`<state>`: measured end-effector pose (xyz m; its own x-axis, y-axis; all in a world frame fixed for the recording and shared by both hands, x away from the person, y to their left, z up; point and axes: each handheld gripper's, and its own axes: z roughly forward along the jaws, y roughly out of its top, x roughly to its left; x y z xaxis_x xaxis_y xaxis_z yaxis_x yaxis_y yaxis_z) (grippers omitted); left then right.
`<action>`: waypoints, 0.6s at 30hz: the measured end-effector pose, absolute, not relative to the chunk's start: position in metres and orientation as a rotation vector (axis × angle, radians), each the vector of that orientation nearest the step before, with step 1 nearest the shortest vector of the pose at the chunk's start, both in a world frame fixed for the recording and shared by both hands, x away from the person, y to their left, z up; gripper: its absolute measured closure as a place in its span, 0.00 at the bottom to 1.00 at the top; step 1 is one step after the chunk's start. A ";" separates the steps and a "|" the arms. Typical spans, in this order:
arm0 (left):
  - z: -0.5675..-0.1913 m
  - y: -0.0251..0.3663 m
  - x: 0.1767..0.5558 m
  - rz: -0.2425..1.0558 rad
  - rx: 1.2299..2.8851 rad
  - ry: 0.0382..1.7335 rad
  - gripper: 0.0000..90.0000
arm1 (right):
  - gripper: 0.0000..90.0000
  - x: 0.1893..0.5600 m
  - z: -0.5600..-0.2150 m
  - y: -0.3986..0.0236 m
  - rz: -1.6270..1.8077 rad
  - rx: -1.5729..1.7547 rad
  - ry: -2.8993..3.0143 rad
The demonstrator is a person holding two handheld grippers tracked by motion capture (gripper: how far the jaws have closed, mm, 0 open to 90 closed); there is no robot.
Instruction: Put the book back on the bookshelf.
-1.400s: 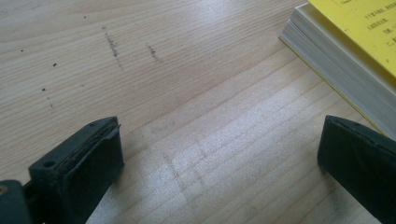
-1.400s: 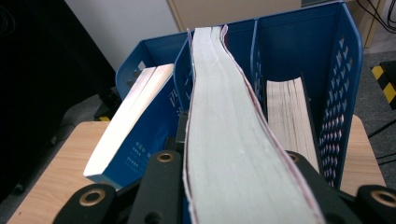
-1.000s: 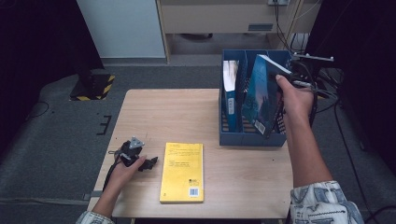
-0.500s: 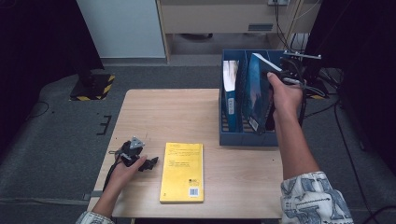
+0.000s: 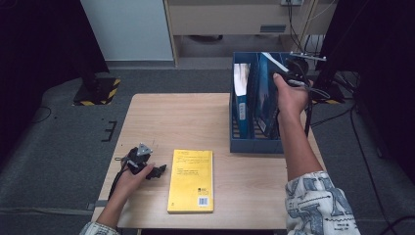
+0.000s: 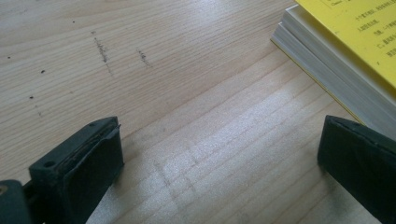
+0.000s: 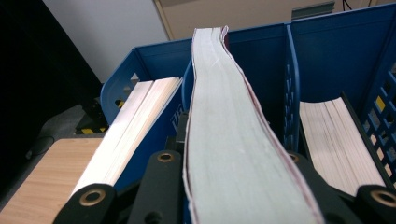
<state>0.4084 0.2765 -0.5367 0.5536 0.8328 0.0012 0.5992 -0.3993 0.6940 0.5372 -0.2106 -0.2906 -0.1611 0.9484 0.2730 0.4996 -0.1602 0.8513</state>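
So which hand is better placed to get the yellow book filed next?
Left, probably. Its claw rests open on the table right beside the yellow book. The right claw is shut on a book over the blue rack.

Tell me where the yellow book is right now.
In the high view, the yellow book lies flat on the table's near edge, just right of the left gripper and apart from the blue file rack.

The high view looks steeply down on the wooden table (image 5: 195,117) from the person's side. Both gripper views sit close: one skims the tabletop beside the yellow book (image 6: 355,37), the other faces the blue file rack (image 7: 327,42).
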 end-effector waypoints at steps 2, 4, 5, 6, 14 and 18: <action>-0.537 0.277 0.408 0.464 2.138 1.145 0.00 | 0.81 0.539 -0.293 -0.209 1.275 1.643 1.641; -0.537 0.277 0.408 0.464 2.138 1.145 0.00 | 0.81 0.541 -0.294 -0.208 1.262 1.641 1.635; -0.537 0.277 0.408 0.464 2.138 1.145 0.00 | 0.81 0.542 -0.296 -0.208 1.261 1.636 1.642; -0.537 0.277 0.408 0.464 2.138 1.145 0.00 | 0.81 0.543 -0.296 -0.207 1.263 1.639 1.641; -0.537 0.277 0.408 0.466 2.137 1.143 0.00 | 0.81 0.548 -0.305 -0.204 1.260 1.627 1.624; -0.537 0.277 0.408 0.465 2.136 1.143 0.00 | 0.81 0.549 -0.309 -0.205 1.266 1.632 1.619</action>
<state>0.4081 0.2767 -0.5370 0.5541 0.8324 0.0015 0.5968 -0.3986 0.6964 0.5489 -0.2046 -0.3091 -0.1459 0.9557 0.2556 0.4785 -0.1579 0.8638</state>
